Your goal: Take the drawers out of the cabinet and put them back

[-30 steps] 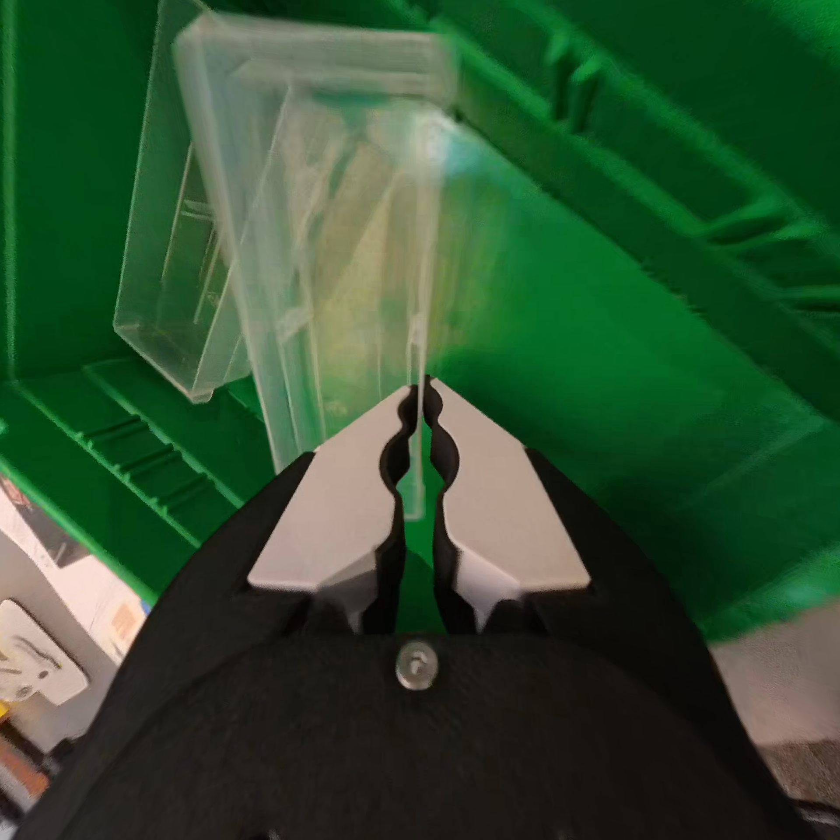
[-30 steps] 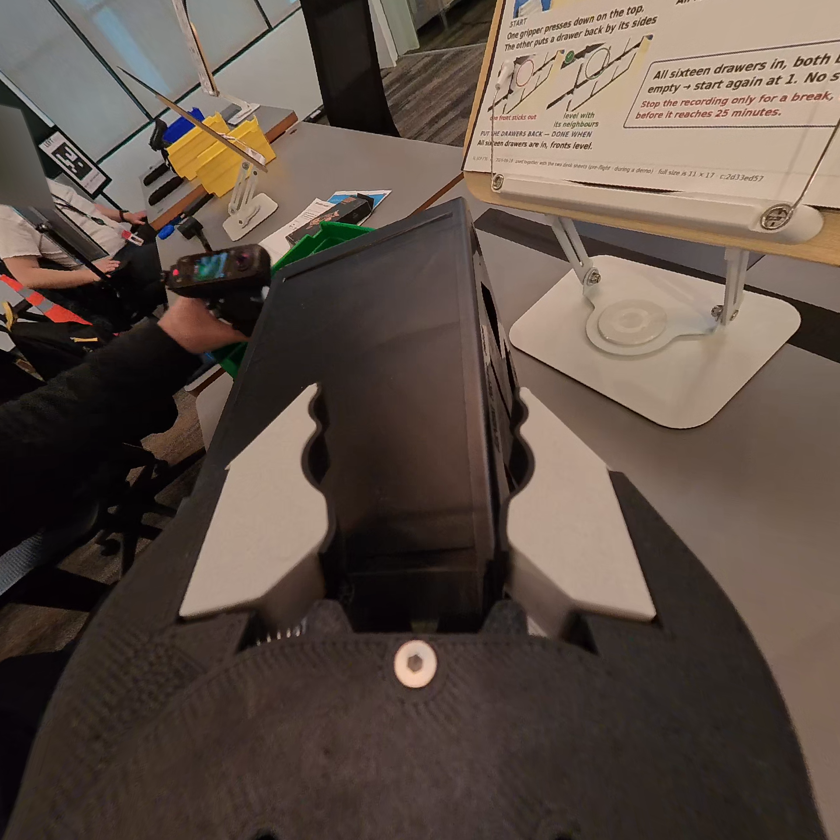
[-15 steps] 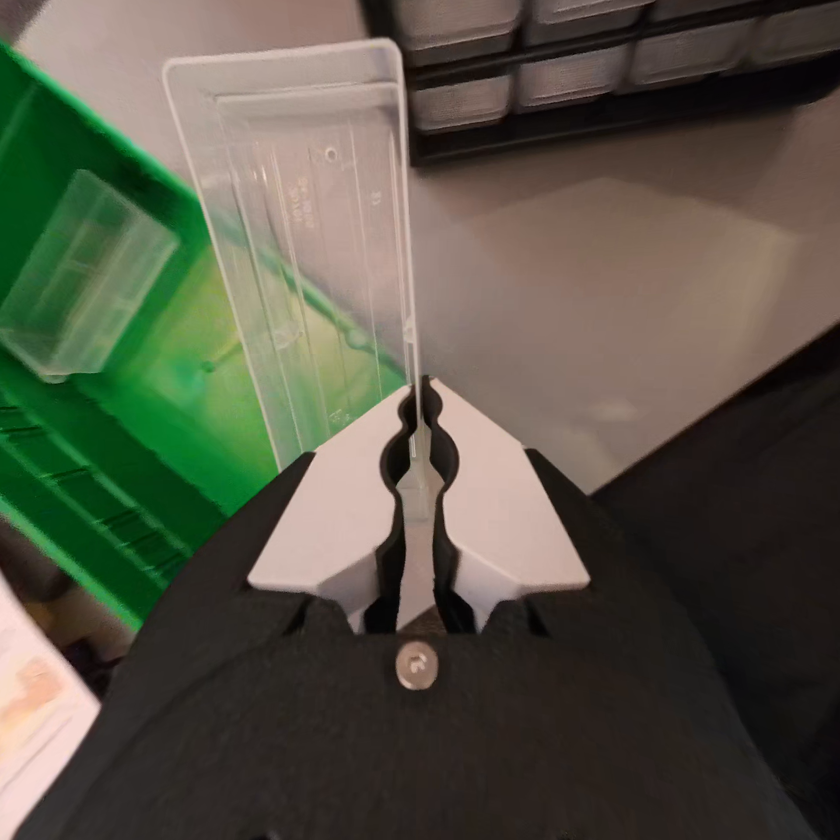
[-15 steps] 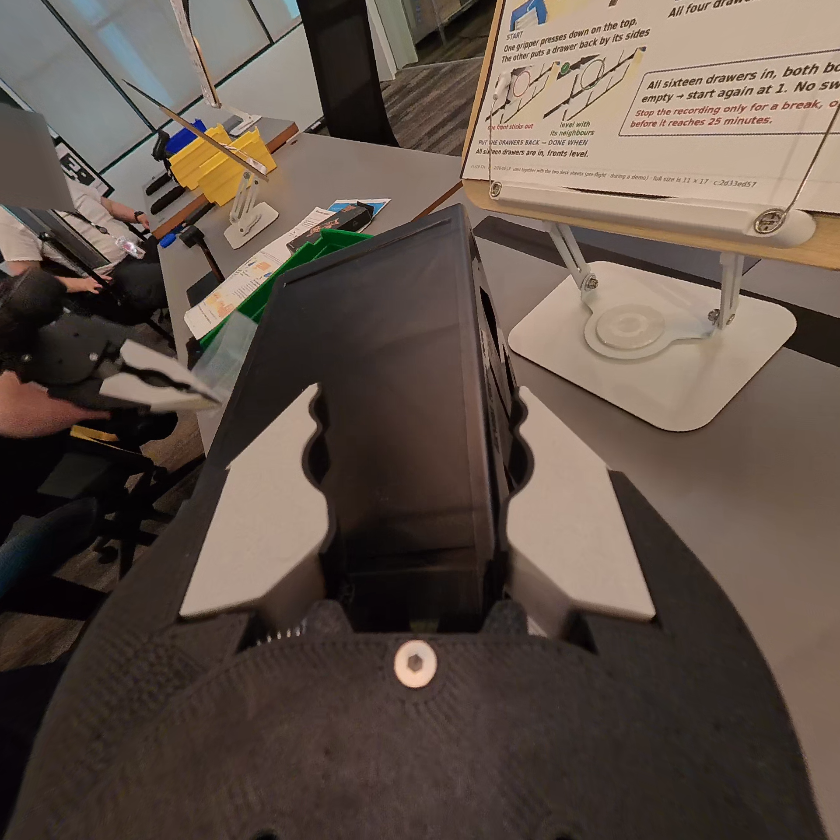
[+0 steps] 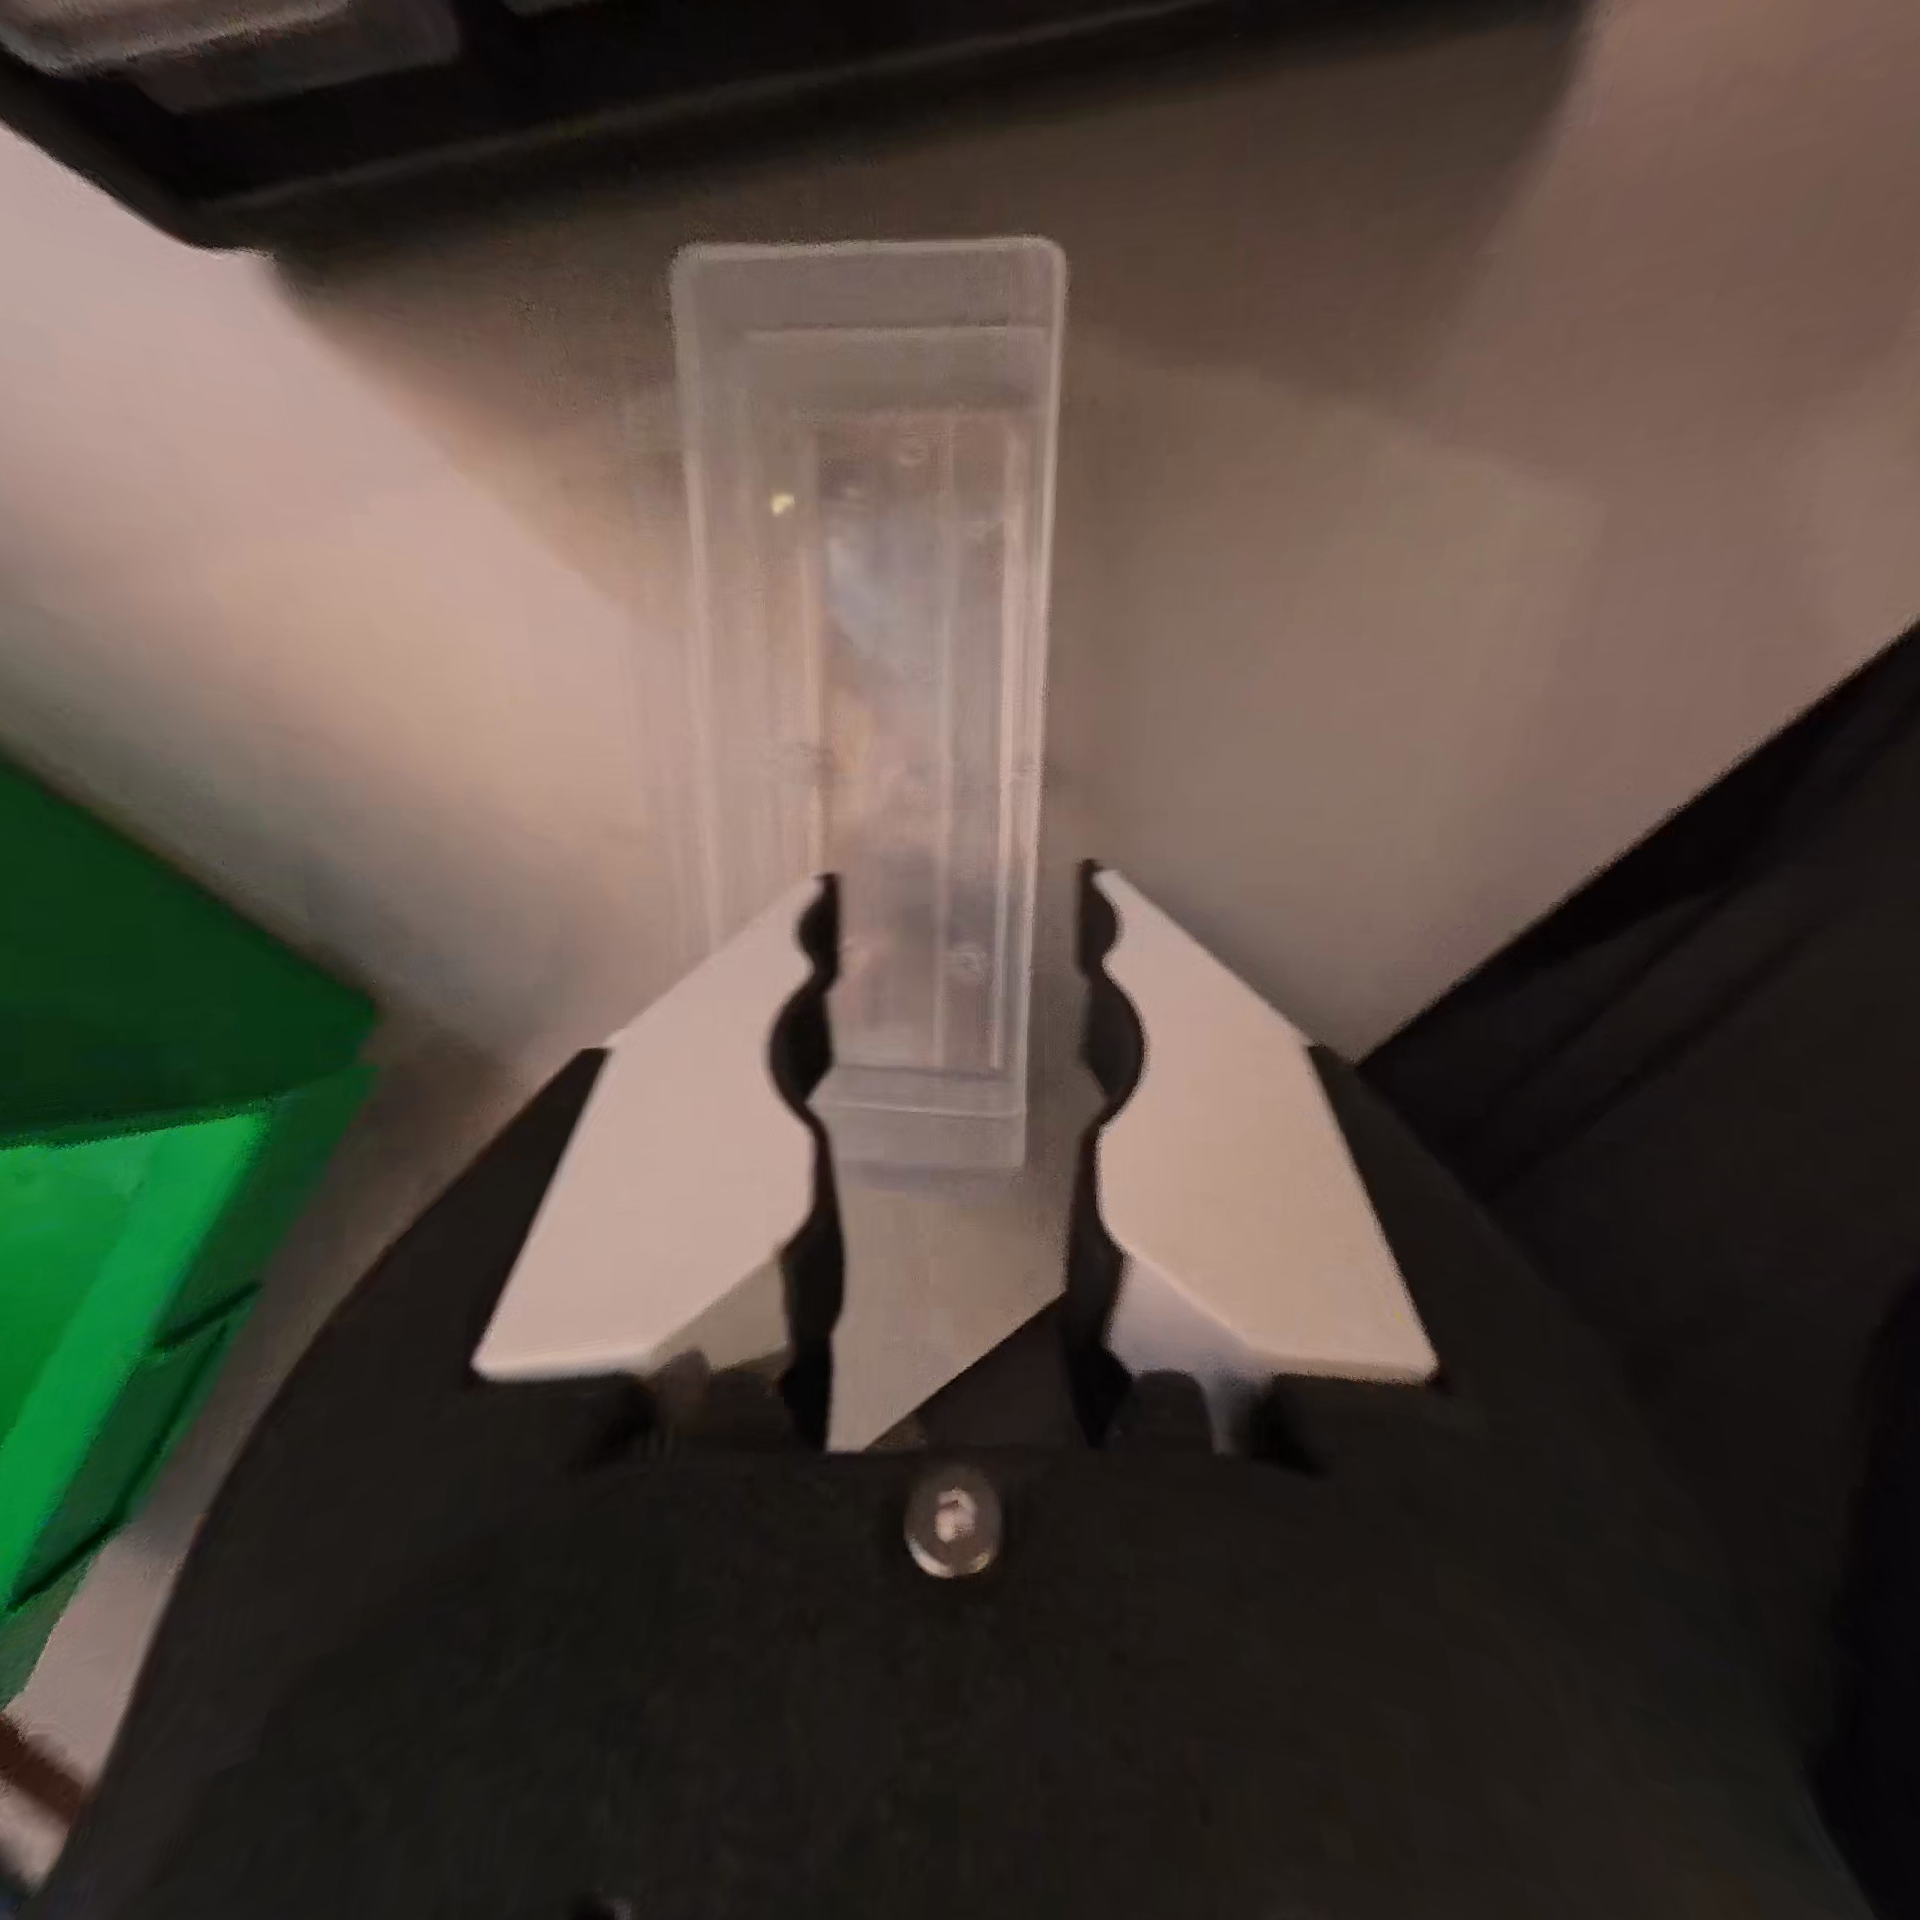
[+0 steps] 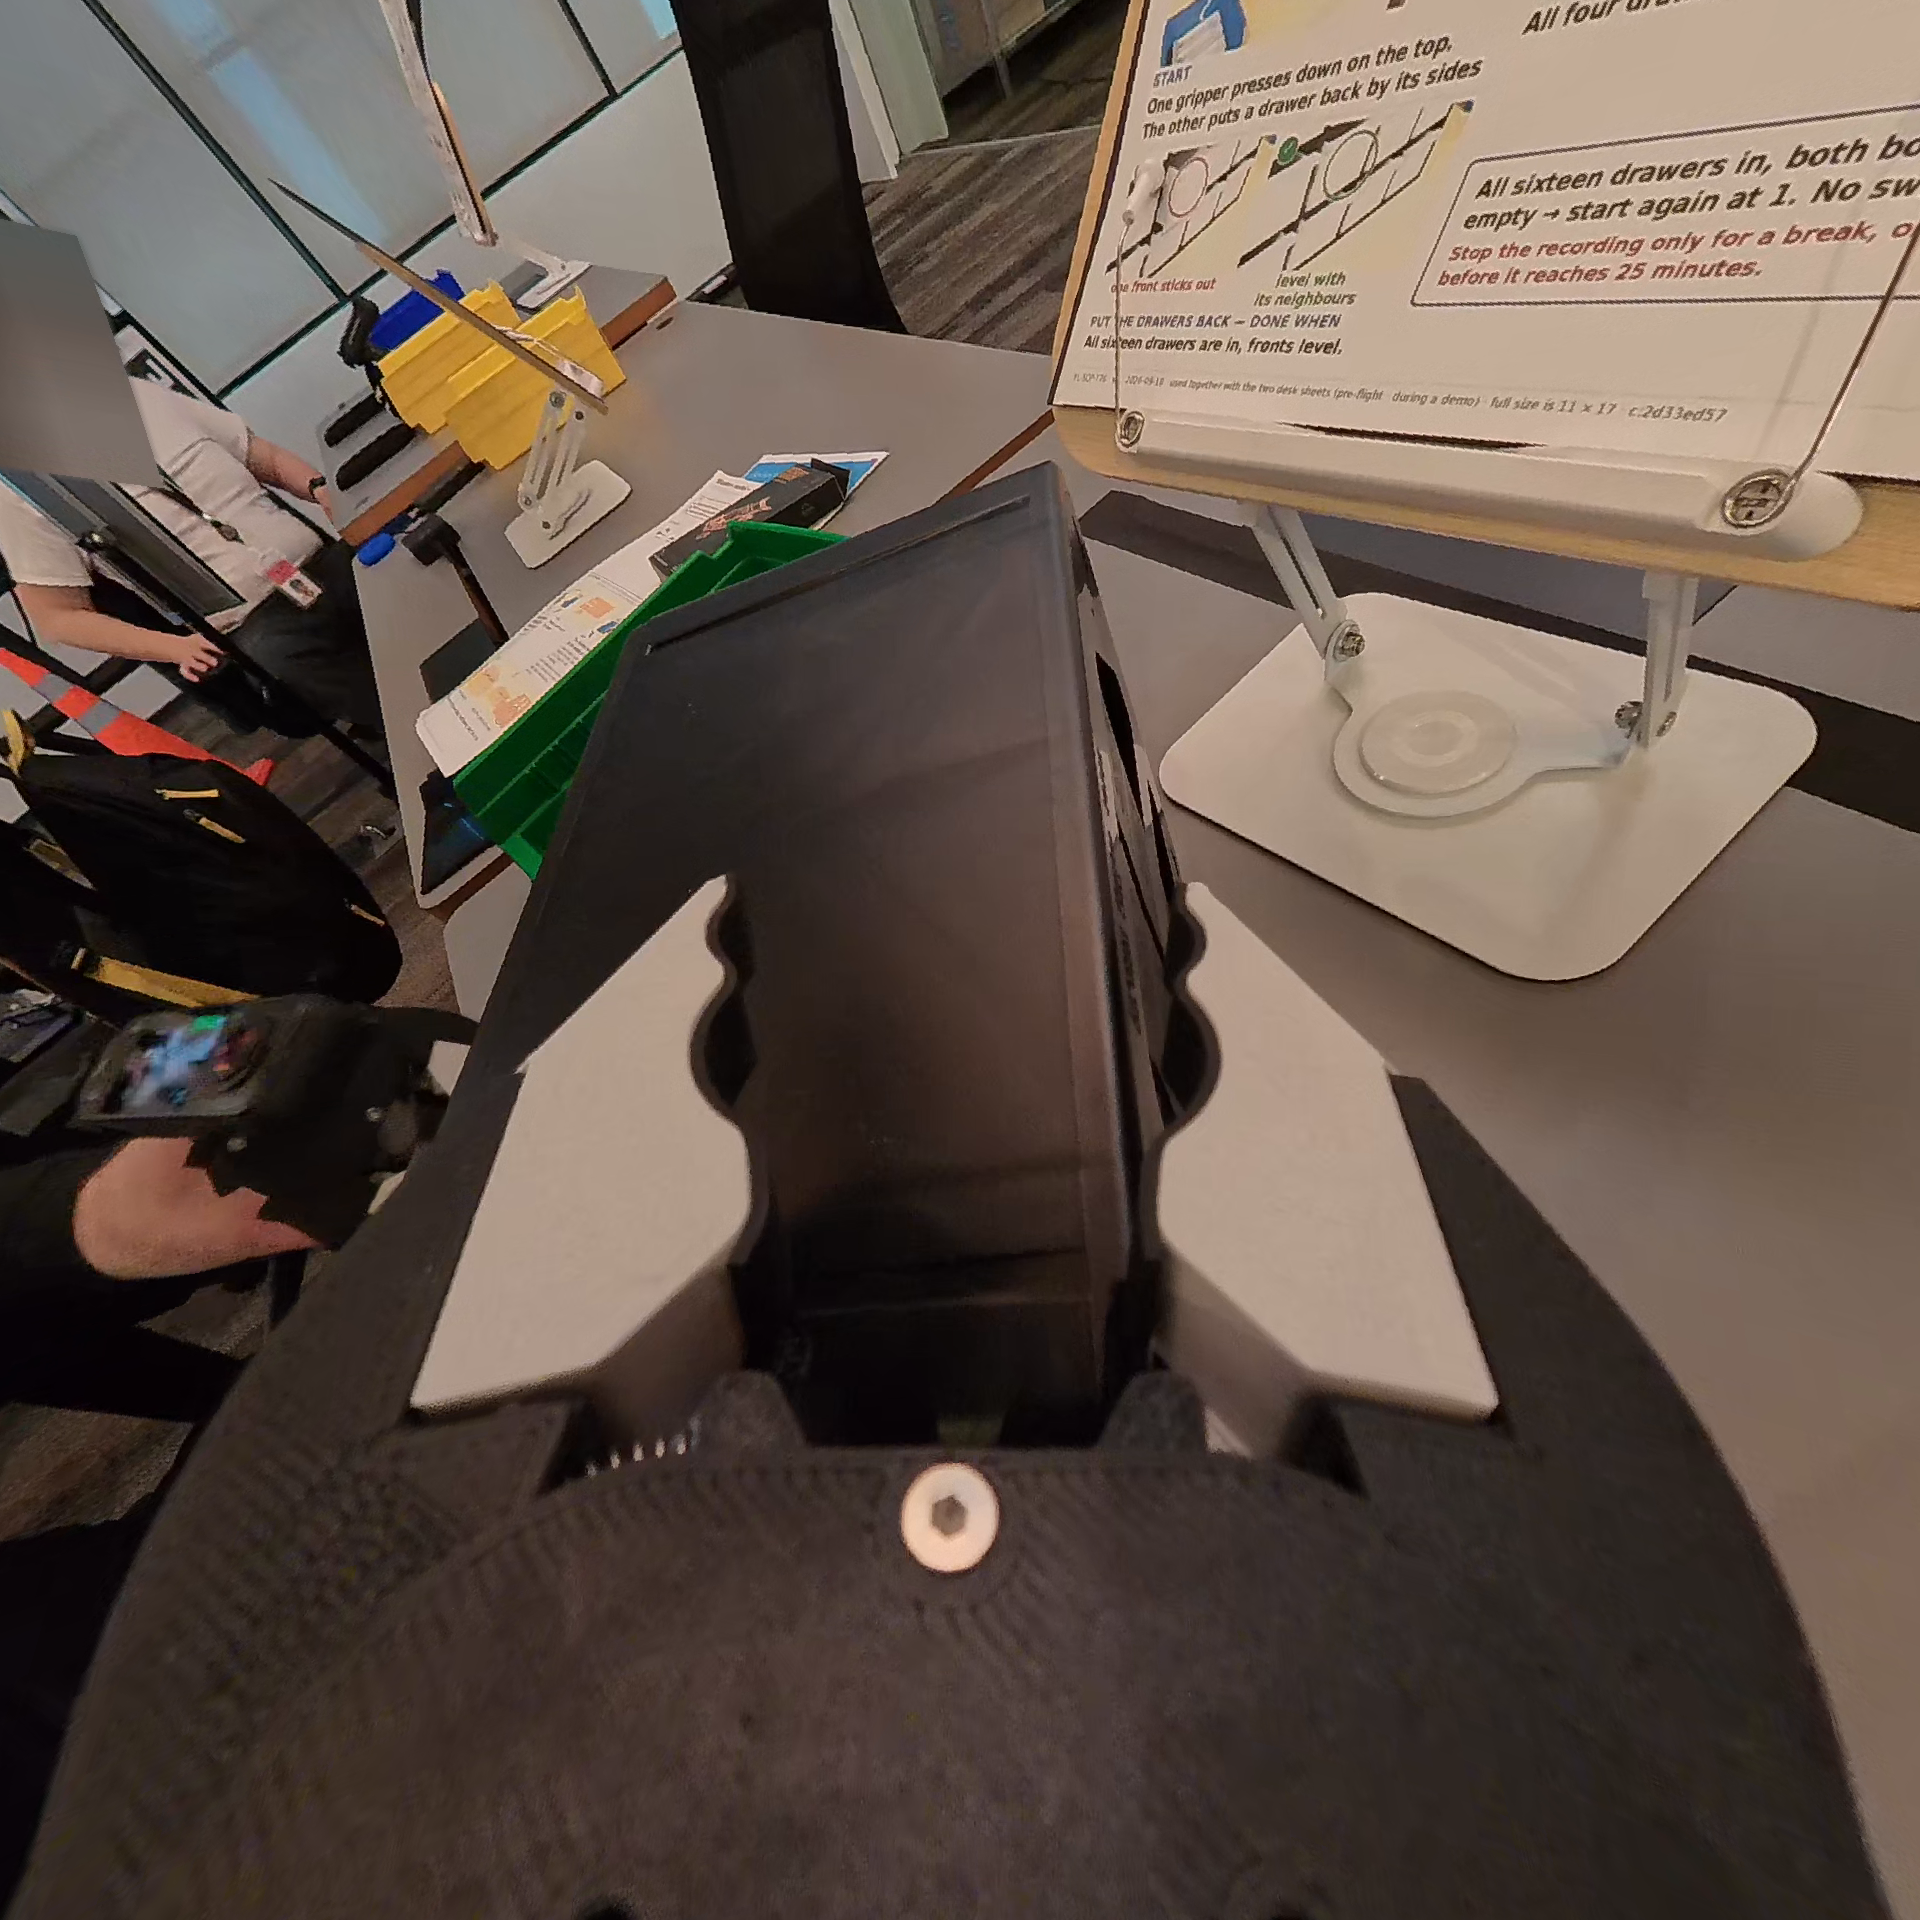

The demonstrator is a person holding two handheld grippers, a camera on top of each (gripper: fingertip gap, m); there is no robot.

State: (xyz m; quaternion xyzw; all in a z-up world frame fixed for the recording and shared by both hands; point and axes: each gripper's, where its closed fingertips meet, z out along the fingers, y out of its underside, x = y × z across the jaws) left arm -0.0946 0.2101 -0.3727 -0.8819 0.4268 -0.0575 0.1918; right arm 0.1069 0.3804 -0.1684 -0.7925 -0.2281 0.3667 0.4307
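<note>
On my left wrist camera I see one clear plastic drawer (image 5: 868, 665), long and narrow, lying on the grey table (image 5: 312, 582) with its far end toward the black cabinet (image 5: 623, 94) that runs along the top edge; the whole view is blurred, so I can make out faint ribs and moulded marks in its floor but not whether it sits upright or turned over. My left gripper (image 5: 956, 883) is spread, its two grey fingers (image 5: 686, 1122) standing either side of the drawer's near end with a gap on the right, so it grips nothing that I can see. A corner of the green bin (image 5: 145, 1122) shows at the left, cut off by the frame, and a dark shape fills the lower right. On my right wrist camera the right gripper (image 6: 956, 894) is spread wide over the top of the cabinet (image 6: 883, 831); its drawer fronts are hidden from here. I cannot tell whether the fingers press on it. The green bin (image 6: 582, 727) lies just beyond the cabinet's left side, with papers (image 6: 540, 665) past it. A white stand (image 6: 1507, 810) holding an instruction sheet is on the right. The left gripper (image 6: 239, 1101) shows low at the left, blurred. A seated person (image 6: 208, 540) and yellow bins (image 6: 488, 384) are farther off
</note>
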